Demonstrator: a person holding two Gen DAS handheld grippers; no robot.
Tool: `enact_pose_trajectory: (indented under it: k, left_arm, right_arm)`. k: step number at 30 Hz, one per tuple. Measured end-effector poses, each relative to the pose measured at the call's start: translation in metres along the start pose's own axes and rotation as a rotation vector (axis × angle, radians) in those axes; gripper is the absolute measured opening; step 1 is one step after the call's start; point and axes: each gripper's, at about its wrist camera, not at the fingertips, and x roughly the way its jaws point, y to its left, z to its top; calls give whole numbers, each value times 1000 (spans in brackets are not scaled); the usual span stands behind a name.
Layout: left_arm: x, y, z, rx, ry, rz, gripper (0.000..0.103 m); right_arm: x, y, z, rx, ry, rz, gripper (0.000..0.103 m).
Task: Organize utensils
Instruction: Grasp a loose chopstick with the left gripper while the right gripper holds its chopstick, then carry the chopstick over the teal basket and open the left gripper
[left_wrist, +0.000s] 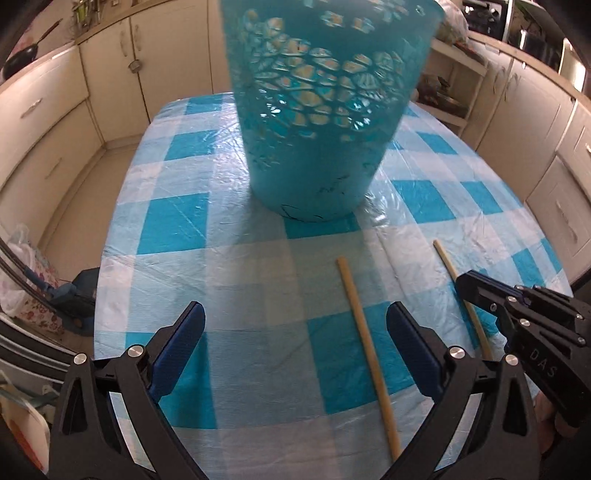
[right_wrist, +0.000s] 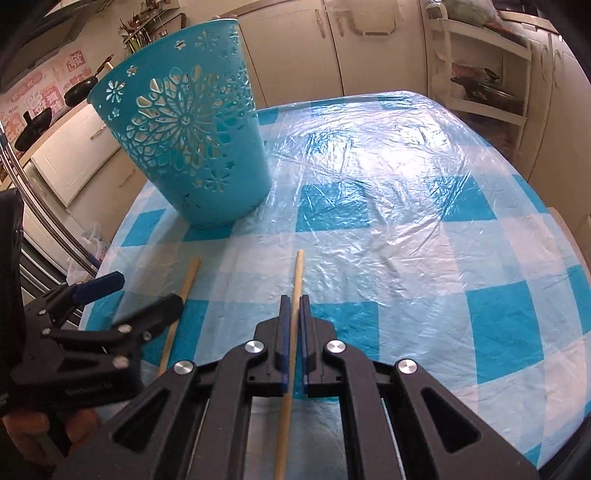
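Observation:
A teal cut-out plastic basket (left_wrist: 325, 110) (right_wrist: 184, 140) stands upright on the checked tablecloth (left_wrist: 240, 280), ahead of both grippers. Two pale wooden chopsticks lie nearly parallel in front of it. My right gripper (right_wrist: 294, 301) (left_wrist: 466, 285) is shut on the right chopstick (right_wrist: 298, 273) (left_wrist: 445, 258), gripping partway along it, and the far end sticks out past the pads. My left gripper (left_wrist: 295, 314) (right_wrist: 144, 293) stands open low over the cloth. The left chopstick (left_wrist: 369, 358) (right_wrist: 188, 280) lies between its fingers, nearer the right one, untouched.
A clear plastic sheet covers the blue-and-white cloth (right_wrist: 388, 177). Cream cabinets (left_wrist: 55, 122) ring the table. A white shelf rack (right_wrist: 484, 85) stands at the back right, pans (right_wrist: 79, 90) sit on the left counter, and bags (left_wrist: 22, 280) lie on the floor to the left.

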Motion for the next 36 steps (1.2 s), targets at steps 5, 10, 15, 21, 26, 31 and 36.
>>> enact_pose_trajectory:
  k: [5, 10, 15, 21, 26, 31, 36]
  left_arm:
    - [4, -15, 3, 21, 22, 33, 78]
    - [2, -24, 2, 43, 8, 37, 60]
    - [0, -31, 4, 73, 1, 8, 20]
    - [1, -36, 5, 80, 3, -27, 5]
    - [2, -34, 5, 87, 6, -44, 5]
    - [2, -33, 5, 103, 4, -47, 5]
    - [2, -24, 9, 64, 31, -101, 5]
  right_arm:
    - [-4, -6, -1, 11, 0, 20, 5]
    - [-5, -10, -1, 19, 0, 30, 5]
    - [-5, -10, 0, 23, -2, 29, 6]
    - [-3, -7, 2, 16, -9, 9, 6]
    - [2, 1, 7, -21, -1, -6, 6]
    - [10, 11, 13, -74, 6, -6, 6]
    - [11, 9, 13, -77, -2, -1, 6]
